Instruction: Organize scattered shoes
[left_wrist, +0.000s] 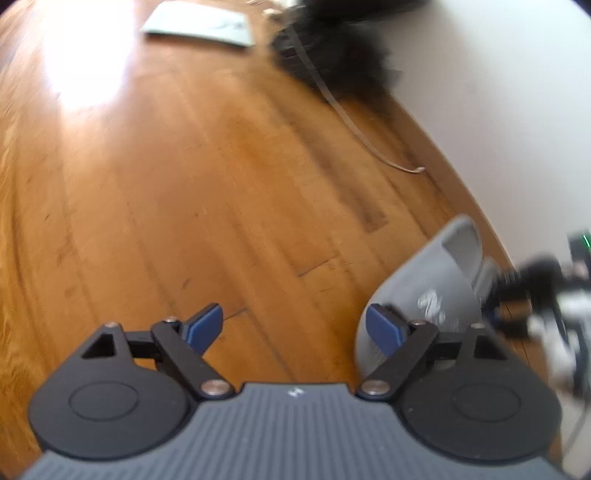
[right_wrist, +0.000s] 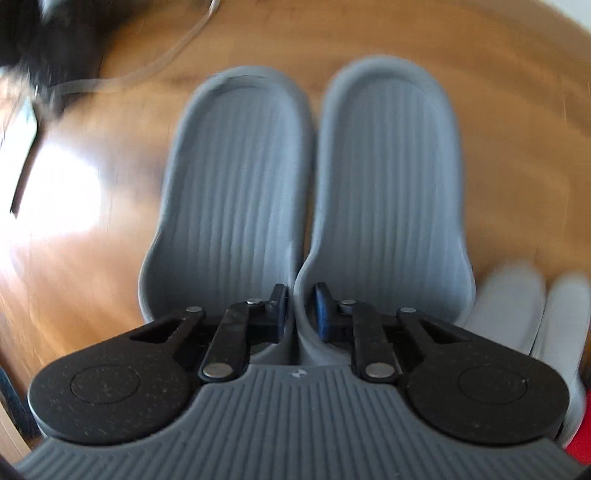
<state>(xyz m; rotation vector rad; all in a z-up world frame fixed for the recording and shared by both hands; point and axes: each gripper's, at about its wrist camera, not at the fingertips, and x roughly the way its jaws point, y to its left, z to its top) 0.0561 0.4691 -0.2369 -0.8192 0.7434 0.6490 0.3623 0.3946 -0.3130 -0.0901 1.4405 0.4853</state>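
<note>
**No readable text in either view**

I can't make out a single word or number. The grey slipper (left_wrist: 424, 295) in my left wrist view carries a white mark on its strap, too blurred to read. Each of my tools shows a tiny white logo on its ribbed grey body (left_wrist: 294, 392) (right_wrist: 297, 373), too small to decipher. The pale sheet (left_wrist: 199, 22) on the floor has faint dark marks, illegible.

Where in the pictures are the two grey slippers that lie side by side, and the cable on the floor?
left grey slipper (right_wrist: 232, 177), right wrist view, ribbed footbed
right grey slipper (right_wrist: 388, 177), right wrist view, ribbed footbed
cable (left_wrist: 354, 125), left wrist view, middle of its length on the floor
</note>
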